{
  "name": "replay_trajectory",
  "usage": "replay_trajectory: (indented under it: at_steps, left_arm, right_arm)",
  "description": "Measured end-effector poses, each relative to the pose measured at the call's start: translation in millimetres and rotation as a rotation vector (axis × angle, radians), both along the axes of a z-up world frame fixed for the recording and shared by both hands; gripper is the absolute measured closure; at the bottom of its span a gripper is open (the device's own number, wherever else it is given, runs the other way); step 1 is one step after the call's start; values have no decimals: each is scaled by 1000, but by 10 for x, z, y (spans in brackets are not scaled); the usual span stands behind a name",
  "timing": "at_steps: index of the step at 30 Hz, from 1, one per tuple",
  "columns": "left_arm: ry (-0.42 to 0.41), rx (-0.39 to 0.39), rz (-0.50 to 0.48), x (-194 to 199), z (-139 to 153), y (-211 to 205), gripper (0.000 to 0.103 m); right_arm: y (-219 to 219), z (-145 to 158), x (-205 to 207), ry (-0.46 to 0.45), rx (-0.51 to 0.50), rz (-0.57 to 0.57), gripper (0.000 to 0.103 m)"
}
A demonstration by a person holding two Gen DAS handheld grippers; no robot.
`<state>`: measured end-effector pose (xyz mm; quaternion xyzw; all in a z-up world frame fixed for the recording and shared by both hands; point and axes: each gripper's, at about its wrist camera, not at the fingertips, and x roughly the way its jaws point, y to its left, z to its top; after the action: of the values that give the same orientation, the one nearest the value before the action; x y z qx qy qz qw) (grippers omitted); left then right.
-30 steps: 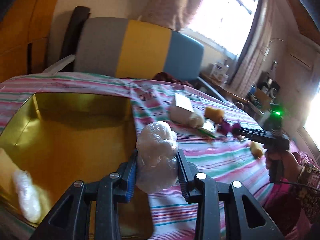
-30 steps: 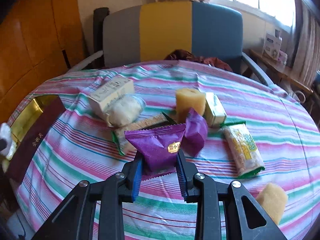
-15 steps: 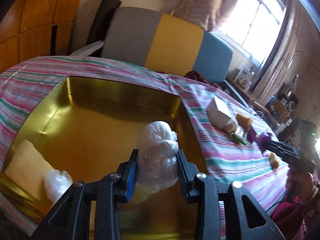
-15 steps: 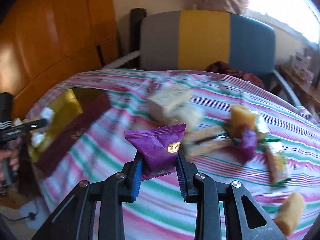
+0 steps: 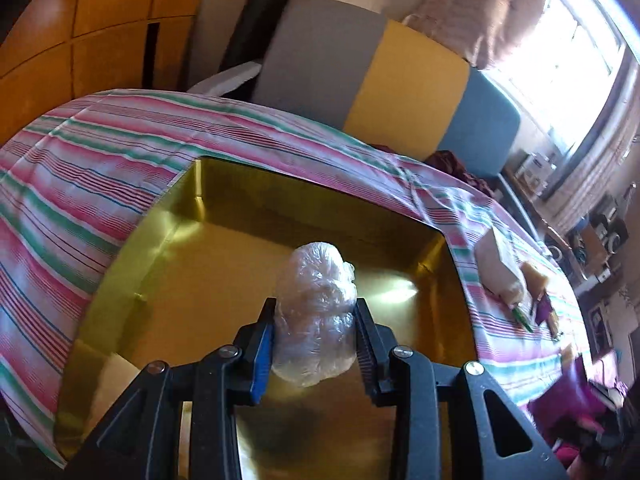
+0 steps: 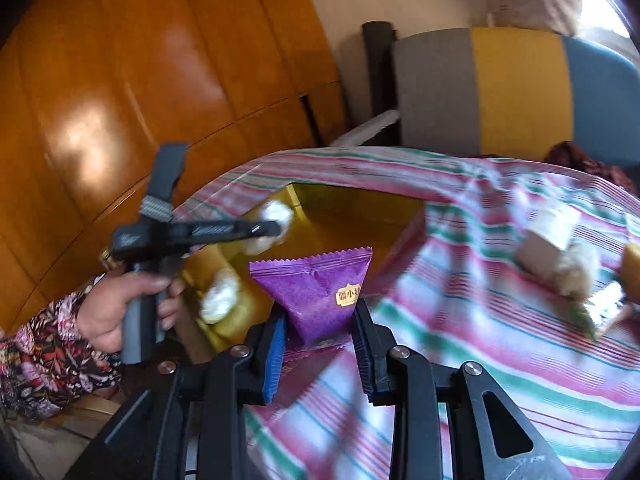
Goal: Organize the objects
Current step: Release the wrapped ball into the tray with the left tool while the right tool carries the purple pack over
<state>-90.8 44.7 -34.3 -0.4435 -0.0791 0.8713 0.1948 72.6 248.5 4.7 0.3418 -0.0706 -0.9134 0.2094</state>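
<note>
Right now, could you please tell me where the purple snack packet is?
The purple snack packet is clamped in the right tool, held above the striped tablecloth beside the gold box.

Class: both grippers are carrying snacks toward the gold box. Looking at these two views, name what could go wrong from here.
1. The left gripper pinches a soft plastic-wrapped bun over the gold box; a harder squeeze may crush it.
2. The right gripper grips the purple packet only by its lower tip, so it might slip out.
3. Both grippers head for the same box and could collide.
</note>
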Motion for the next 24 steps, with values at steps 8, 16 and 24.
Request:
replay_trajectory:
  at_steps: [8, 16, 24]
  left_arm:
    - [-64, 3, 87, -152, -105, -258, 66]
    - [-62, 4, 125, -115, -105, -356, 41]
    - [71, 122, 207, 301, 154, -691, 41]
  right_arm:
    - [-509, -90, -107, -33, -5, 50, 71]
    - [-683, -220, -238, -79, -30, 73, 71]
    - [-712, -345, -384, -126, -23, 70, 71]
